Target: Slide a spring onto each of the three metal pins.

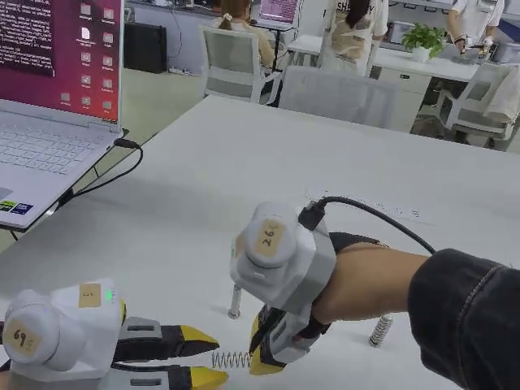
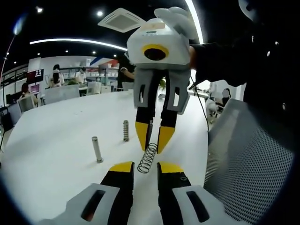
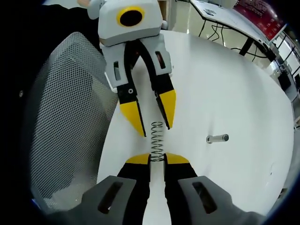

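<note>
Low over the bench (image 3: 225, 93), the right claw (image 3: 158, 159) pinches one end of a thin spring (image 3: 157, 137); the left claw (image 3: 153, 124) is apart. Probably light and squashy: grip ends gently.

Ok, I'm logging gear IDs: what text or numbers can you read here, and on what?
"26": paper label on the right gripper.
"69": paper tag on the left gripper.
The square tag on the left gripper: too blurred to read.
Text on the laptop screen and its stickers: too small to read.
</note>
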